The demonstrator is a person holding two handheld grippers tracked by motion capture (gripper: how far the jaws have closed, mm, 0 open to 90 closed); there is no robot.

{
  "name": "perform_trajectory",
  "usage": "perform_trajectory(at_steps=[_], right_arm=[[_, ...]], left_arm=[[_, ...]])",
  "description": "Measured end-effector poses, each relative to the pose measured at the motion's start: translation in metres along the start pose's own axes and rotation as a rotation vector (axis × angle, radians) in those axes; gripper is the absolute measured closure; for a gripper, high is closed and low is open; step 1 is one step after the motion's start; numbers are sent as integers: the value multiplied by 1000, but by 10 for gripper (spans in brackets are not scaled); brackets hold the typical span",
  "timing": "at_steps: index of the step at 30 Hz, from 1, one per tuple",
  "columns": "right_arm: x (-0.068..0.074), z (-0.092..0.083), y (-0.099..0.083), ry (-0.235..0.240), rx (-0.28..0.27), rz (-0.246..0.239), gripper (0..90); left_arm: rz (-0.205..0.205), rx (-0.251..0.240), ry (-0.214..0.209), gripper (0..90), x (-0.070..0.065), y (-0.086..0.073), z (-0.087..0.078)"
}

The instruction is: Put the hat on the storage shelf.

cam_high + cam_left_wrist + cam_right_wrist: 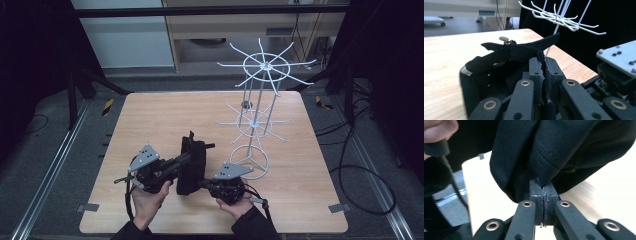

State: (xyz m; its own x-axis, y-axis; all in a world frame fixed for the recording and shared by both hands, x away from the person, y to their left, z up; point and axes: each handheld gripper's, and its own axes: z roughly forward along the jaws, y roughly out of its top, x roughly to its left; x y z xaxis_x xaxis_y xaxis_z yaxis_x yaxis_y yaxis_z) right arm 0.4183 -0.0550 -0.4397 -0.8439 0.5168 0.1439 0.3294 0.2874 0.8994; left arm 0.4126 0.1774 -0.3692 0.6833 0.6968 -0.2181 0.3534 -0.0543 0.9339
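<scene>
Item, nearest: person's two hands at the near edge of the counter (pixel 150 115), each carrying a gripper.

Left gripper (pixel 186 159): jaws closed tight on black fabric. In the left gripper view the cloth is pinched edge-on between the pads (pixel 535 72), with a flat strap (pixel 524 50) running off across the top of the load.

Right gripper (pixel 204 184): jaws likewise closed, clamped on a stitched fold of the same black fabric (pixel 544 157). In the right gripper view the seam runs straight down into the pinch, with only threads showing between the pads.

Item, held: black bag (pixel 192 165), soft cloth with straps, standing upright between the two grippers at the near middle of the counter. The left gripper has it from its left side, the right gripper low on its right. Whether its base rests on the wood or hangs just clear cannot be told.

Item, beyond: white wire rack (pixel 257 110), two tiers of radiating hooks on a ring foot, standing right of centre and apart from the bag. All hooks bare.

Step in hand, as judged: two-point grasp secured; bag ready for carrying to the rack.

Next move, as judged: raise the bag, spread the strap into an open loop, and bring that loop over an upturned hook tip (pixel 231 45) without snagging the neighbouring wires or tipping the light stand.
</scene>
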Motion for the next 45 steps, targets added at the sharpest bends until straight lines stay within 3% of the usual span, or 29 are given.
perform_trajectory(at_steps=[4,8,11,15,20,23,26,29,31,38,45], right_arm=[[-1,-10,10,-85,26,-68,894],[0,-14,17,-132,73,-121,892],[3,-11,21,-147,114,-145,891],[6,-6,23,-145,130,-159,883],[12,6,24,-107,118,-142,815],[15,11,24,-99,108,-132,717],[14,7,24,-100,73,-103,612],[11,2,22,-103,55,-83,593],[6,-4,19,-118,42,-70,572],[-10,-27,-10,-192,72,-27,513],[-25,-49,-29,-259,68,28,456]], left_arm=[[32,-5,19,841,0,1,-5],[47,13,45,841,2,-3,-7],[58,34,68,842,8,-11,-14],[53,45,89,842,12,-18,-21],[38,65,134,843,25,-28,-35],[28,74,155,843,33,-33,-42],[43,88,192,843,41,-37,-46],[34,101,216,842,49,-42,-48],[36,111,237,842,55,-44,-50],[15,158,301,842,77,-54,-55],[-2,236,348,841,99,-67,-58]])
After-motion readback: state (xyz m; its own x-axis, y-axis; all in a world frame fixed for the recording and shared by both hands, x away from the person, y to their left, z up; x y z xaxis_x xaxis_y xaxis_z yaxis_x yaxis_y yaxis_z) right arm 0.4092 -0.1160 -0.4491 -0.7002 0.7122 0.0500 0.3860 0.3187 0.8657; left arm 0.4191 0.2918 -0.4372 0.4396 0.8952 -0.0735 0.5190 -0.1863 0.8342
